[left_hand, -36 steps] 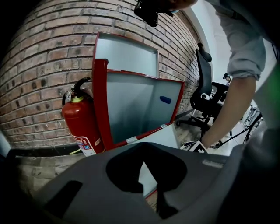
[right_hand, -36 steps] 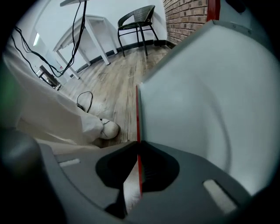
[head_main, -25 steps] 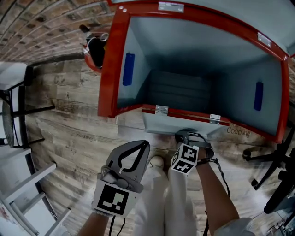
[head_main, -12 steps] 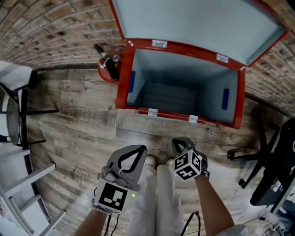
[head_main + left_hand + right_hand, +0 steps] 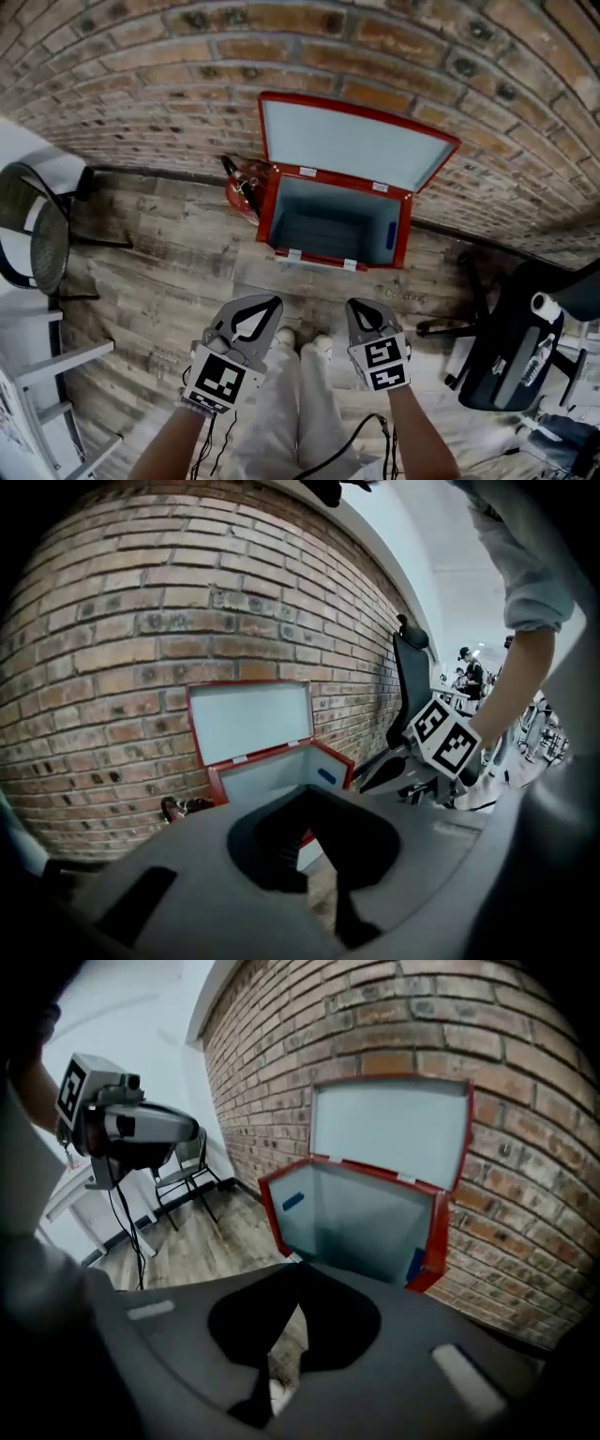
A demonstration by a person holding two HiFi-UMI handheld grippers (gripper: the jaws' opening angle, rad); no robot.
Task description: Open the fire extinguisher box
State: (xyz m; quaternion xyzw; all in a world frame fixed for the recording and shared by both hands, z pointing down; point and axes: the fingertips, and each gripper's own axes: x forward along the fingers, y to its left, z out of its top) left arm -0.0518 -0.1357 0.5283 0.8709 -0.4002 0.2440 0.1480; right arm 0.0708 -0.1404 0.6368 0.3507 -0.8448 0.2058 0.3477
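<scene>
- Black chair [image 5: 42, 234]: far left, on the wood floor.
- Left tool [image 5: 271, 303]: jaws pressed together, pinching nothing.
- Red extinguisher [image 5: 242, 186]: just beside the box's left wall.
- Fire extinguisher box [image 5: 328, 220]: on the floor against the brick wall, lid [image 5: 352, 145] raised, grey interior showing.
- Right tool [image 5: 357, 306]: jaws pressed together, pinching nothing.
- Office chair [image 5: 506, 352]: far right.

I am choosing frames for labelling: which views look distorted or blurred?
Head view: fisheye bends the brick wall; fire extinguisher box sharp. Left gripper view: black corners, left gripper itself blurred. Right gripper view: black corners, right gripper soft, box clear.
</scene>
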